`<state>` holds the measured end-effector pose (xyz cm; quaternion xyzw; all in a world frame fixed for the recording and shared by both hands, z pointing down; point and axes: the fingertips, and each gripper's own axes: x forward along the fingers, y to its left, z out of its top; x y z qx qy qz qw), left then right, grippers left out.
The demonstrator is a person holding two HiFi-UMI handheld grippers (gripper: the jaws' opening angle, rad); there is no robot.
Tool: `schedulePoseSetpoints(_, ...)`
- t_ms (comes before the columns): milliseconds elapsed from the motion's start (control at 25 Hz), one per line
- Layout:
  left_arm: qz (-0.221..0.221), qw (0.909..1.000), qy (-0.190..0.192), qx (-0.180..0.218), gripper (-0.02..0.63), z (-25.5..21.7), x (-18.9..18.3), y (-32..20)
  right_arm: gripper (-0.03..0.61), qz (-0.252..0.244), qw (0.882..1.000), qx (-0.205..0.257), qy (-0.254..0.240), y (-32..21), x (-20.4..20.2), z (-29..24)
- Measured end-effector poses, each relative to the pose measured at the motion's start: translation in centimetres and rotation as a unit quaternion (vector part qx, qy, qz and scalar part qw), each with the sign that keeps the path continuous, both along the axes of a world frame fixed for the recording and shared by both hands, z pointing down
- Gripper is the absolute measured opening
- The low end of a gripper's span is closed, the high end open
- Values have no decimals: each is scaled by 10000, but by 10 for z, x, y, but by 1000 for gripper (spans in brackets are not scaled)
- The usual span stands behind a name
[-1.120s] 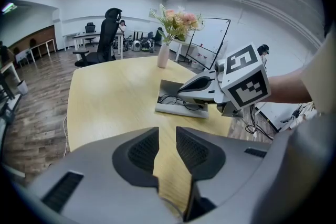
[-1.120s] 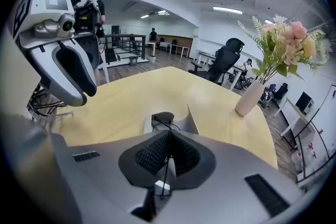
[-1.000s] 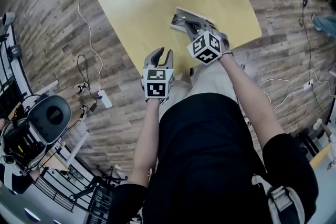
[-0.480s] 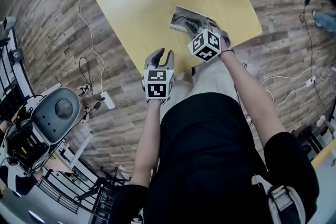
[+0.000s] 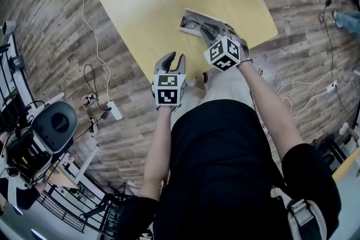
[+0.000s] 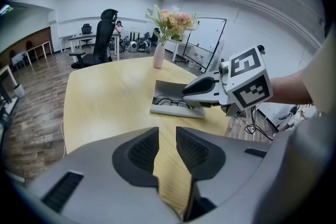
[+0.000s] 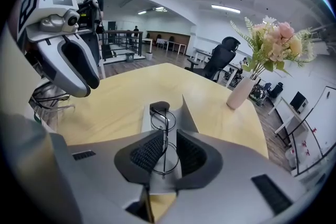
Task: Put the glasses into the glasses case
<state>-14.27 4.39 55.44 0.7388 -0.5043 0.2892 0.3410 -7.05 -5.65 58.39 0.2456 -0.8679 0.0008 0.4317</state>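
My right gripper [image 5: 207, 31] hangs over the open glasses case [image 7: 187, 111] on the table [image 6: 105, 92]. Its jaws have just been opening and stand slightly parted, clear of the glasses [image 7: 165, 136], which lie in the case (one lens between the jaws). My left gripper [image 6: 167, 136] is narrowly apart and empty.

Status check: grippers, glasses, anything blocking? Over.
Left gripper open, empty. Right gripper just been opening, glasses loose between its jaws. Glasses lie in the open glasses case. Nothing blocking.

Right gripper [image 7: 168, 140] fingers have just parted around the glasses [image 7: 163, 120]; left gripper [image 6: 167, 137] fingers apart.
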Motion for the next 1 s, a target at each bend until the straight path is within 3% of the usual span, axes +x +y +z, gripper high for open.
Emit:
schedulePoseSetpoints(600, 158, 9995, 34, 279, 112, -19, 22, -15, 87, 86, 9995, 288, -138, 12, 33, -38)
schedulePoseSetpoints(1000, -131, 9991, -11, 403, 112, -35, 31, -22, 81, 124, 9979, 527, -348, -21, 55, -63)
